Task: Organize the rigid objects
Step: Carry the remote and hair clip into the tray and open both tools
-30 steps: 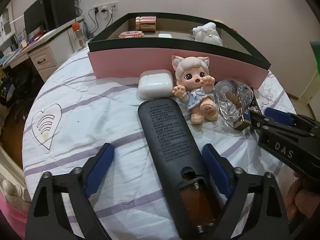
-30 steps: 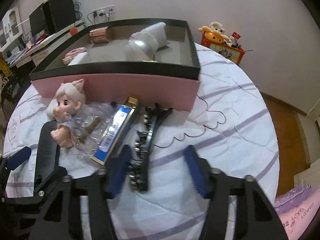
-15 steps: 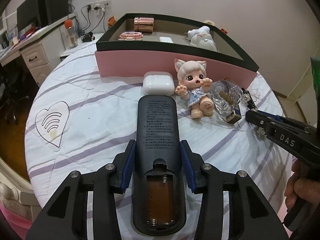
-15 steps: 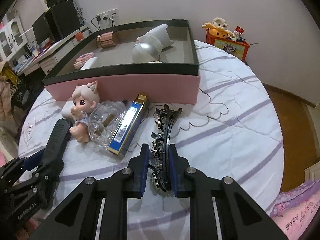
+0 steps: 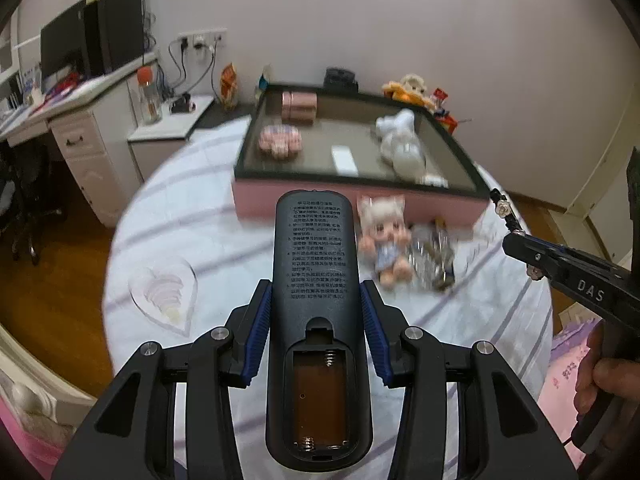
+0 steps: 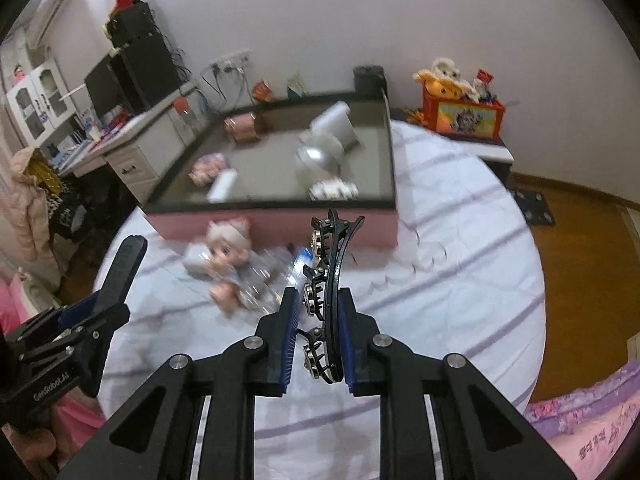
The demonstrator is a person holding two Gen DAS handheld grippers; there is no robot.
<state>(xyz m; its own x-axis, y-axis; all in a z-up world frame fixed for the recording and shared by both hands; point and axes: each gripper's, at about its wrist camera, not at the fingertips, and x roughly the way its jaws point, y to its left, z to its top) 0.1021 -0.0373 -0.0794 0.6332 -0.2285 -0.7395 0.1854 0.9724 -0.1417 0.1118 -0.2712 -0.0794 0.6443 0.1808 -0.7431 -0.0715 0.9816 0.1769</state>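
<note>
Both your grippers are loaded: left gripper (image 5: 316,336) jaws clamp the remote (image 5: 314,280), right gripper (image 6: 318,334) jaws pinch the hair clip (image 6: 326,280), both raised above the surface (image 6: 440,280), the box (image 5: 400,196) at 12 o'clock.

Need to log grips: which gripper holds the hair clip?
The right gripper is shut on the jewelled black hair clip; the left gripper clamps the dark remote.

The black remote control (image 5: 314,280) is being held back side up above the table, its battery compartment open and empty. The black hair clip (image 6: 326,280) with round stones is being held on its edge, pointing to the pink box (image 5: 352,168). The doll (image 5: 386,240) is sitting before the box wall, beside a clear bottle (image 5: 430,258).
</note>
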